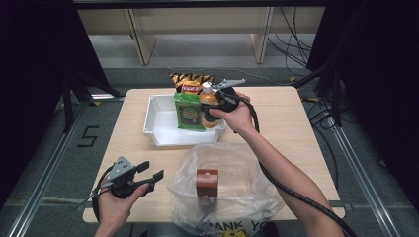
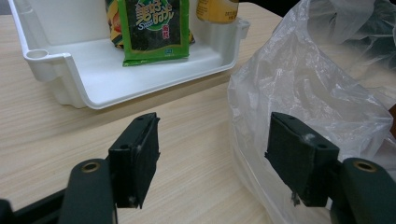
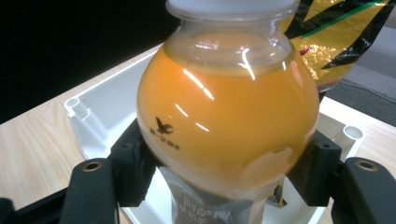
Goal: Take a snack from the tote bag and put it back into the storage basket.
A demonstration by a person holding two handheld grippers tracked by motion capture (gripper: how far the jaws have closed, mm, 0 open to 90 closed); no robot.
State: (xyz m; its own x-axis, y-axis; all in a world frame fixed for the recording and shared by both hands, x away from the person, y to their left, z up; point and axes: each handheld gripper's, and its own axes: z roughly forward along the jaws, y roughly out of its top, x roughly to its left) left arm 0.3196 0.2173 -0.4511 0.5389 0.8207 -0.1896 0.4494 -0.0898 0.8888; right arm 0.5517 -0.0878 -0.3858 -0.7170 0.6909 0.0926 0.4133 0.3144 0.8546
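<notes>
Nearest the person, at the front edge of the table (image 1: 296,128), sits a clear plastic bag (image 1: 222,192) with its mouth open upward. Inside it stands one small red-brown box (image 1: 207,182), upright, roughly in the middle. The bag's lower edge spills over the table's front edge.

Just left of the bag, the left gripper (image 1: 150,177) hovers over bare wood, jaws wide apart with nothing between them. In the left gripper view the left gripper (image 2: 215,158) has one pad right up against the bag's (image 2: 317,93) crinkled side, can't tell if it actually touches. There's open tabletop between that gripper and the tray.

Farther back, mid-table, is a white tray (image 1: 160,128). Its left half is bare; the stuff is packed into the right end. A green snack pack (image 1: 189,112) stands upright at the front, and a yellow-and-black chip bag (image 1: 190,81) leans behind it at the tray's far rim. The juice bottle (image 1: 208,103), orange with a white cap, is upright just right of the green pack, over the tray's right end.

The right gripper (image 1: 217,101) comes in from the right and is clamped on that bottle. In the right gripper view the right gripper (image 3: 219,177) has both pads pressed on the bottle (image 3: 224,121) just under its round belly, at the label, with the tray (image 3: 88,116) below.

Right of the tray the table is open wood all the way to the edge.
</notes>
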